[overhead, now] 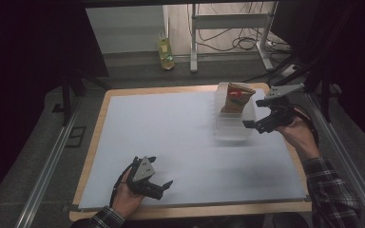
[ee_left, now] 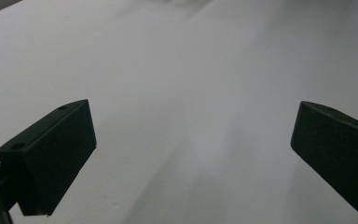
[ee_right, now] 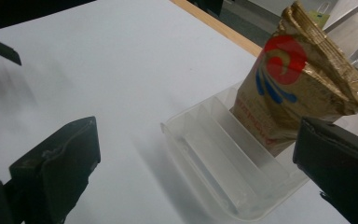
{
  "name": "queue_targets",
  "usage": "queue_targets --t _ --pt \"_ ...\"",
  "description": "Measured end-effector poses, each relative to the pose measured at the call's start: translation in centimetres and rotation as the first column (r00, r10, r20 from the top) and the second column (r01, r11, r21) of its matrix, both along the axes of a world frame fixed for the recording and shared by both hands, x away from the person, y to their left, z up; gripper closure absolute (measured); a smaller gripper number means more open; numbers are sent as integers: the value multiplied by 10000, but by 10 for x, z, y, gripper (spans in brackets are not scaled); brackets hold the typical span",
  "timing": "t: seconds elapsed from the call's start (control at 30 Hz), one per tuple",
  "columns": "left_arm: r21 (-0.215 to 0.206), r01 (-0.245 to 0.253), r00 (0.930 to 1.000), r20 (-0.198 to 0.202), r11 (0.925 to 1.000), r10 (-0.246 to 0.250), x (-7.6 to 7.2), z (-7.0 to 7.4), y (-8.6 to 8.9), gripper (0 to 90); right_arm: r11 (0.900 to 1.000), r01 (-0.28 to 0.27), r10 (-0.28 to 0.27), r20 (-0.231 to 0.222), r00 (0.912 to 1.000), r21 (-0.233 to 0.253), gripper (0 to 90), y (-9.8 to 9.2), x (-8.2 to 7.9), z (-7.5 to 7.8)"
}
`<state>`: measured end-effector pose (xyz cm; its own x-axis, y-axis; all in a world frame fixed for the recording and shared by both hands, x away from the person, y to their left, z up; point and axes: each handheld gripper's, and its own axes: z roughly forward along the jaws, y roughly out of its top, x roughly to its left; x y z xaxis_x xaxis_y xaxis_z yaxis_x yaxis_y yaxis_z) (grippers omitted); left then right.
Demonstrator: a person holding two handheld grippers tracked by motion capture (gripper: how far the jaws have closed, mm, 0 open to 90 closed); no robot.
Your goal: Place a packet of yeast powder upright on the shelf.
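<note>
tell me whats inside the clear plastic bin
A gold snack bag stands upright in the far end of the clear bin. The nearer slots between its dividers look empty. The bag's bottom edge is hidden behind a divider.

Wooden table (overhead: 92,142); pale-blue sheet (overhead: 171,137) on it, clear bin (overhead: 233,128) atop.

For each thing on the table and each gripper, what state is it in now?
Gold pouch: upright, crumpled top, standing in the far end of the bin.
Clear plastic bin: on the table, open top, otherwise empty.
Left gripper: open, holding nothing.
Right gripper: open, beside the bin, holding nothing.
</note>
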<state>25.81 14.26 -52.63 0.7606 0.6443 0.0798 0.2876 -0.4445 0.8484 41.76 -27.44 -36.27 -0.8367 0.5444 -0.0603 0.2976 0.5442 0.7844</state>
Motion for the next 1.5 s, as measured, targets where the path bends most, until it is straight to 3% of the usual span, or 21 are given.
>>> queue_targets --t 0.73,1.0,1.5 --pt "31 -8 10000 -24 10000 8 0 0 0 1 9997 -53 53 -19 10000 246 5 -1 -32 -19" --pt "47 -14 10000 -47 10000 14 0 -1 0 1 9981 295 -284 -212 9994 539 0 -1 -45 -34" --pt "123 -25 10000 -44 9999 26 0 -1 -1 2 9983 54 -27 -467 9989 572 0 14 -71 -55"
